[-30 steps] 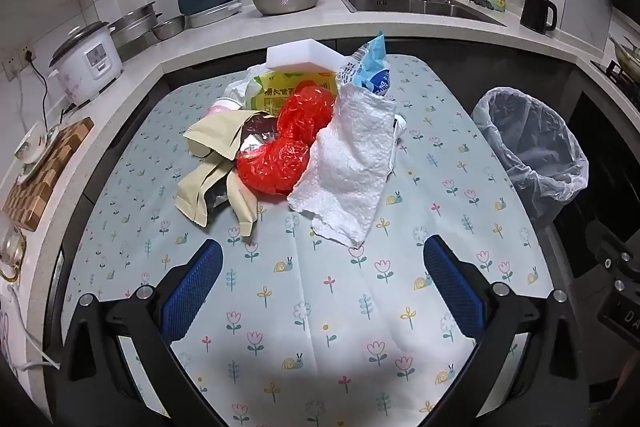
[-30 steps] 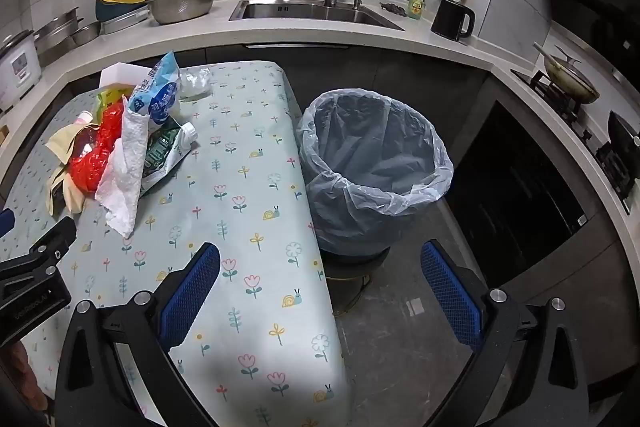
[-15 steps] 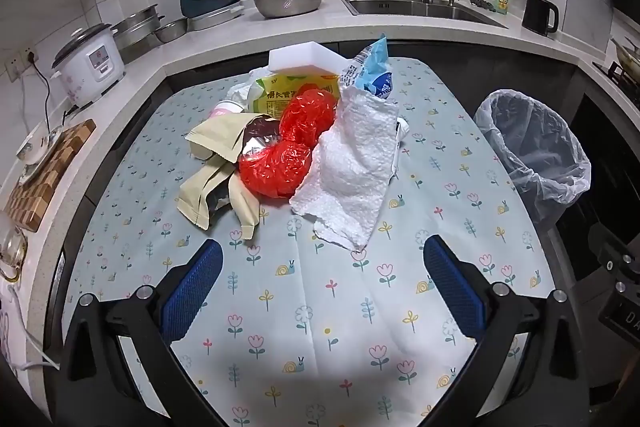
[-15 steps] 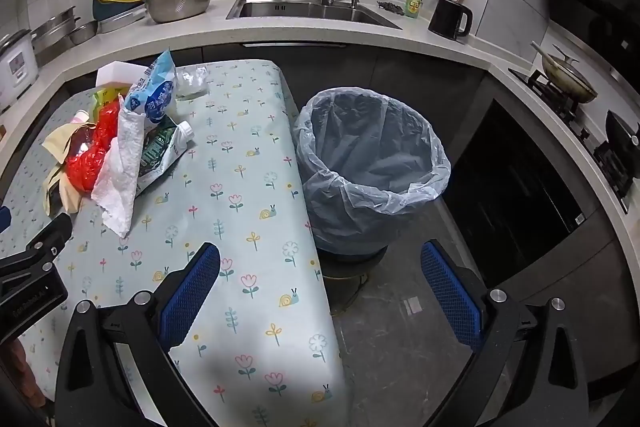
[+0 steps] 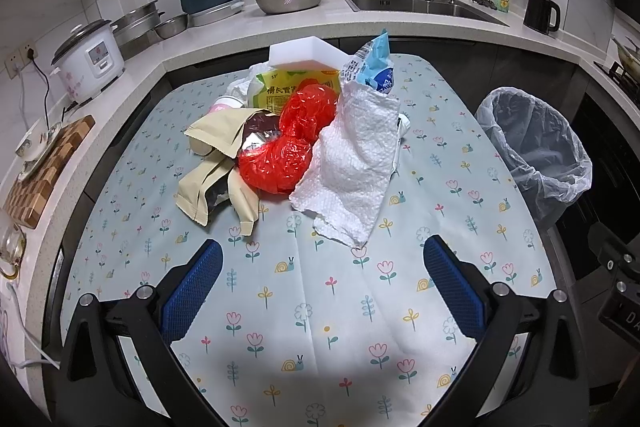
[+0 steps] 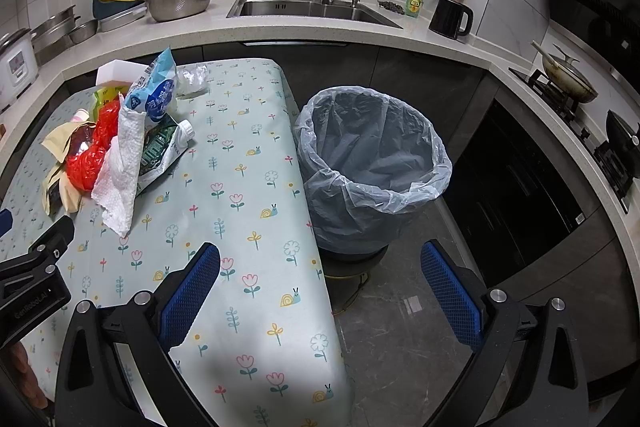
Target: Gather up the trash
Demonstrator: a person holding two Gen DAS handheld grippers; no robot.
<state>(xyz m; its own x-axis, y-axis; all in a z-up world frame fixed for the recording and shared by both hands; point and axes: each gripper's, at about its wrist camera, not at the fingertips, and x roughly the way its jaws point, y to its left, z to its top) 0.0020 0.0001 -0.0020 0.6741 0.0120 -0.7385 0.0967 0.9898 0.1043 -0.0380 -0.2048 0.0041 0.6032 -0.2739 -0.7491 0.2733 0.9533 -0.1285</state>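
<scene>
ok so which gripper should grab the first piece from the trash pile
Left. The left gripper is open and faces the trash pile, with the paper towel just ahead. The right gripper points over the table edge toward the bin.

Trash pile on table; bin right of table.

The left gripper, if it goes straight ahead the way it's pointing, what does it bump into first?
Probably the white paper towel, whose near corner lies closest ahead of the open left gripper. The red plastic bag sits just beside it. Depth is hard to judge here.
</scene>
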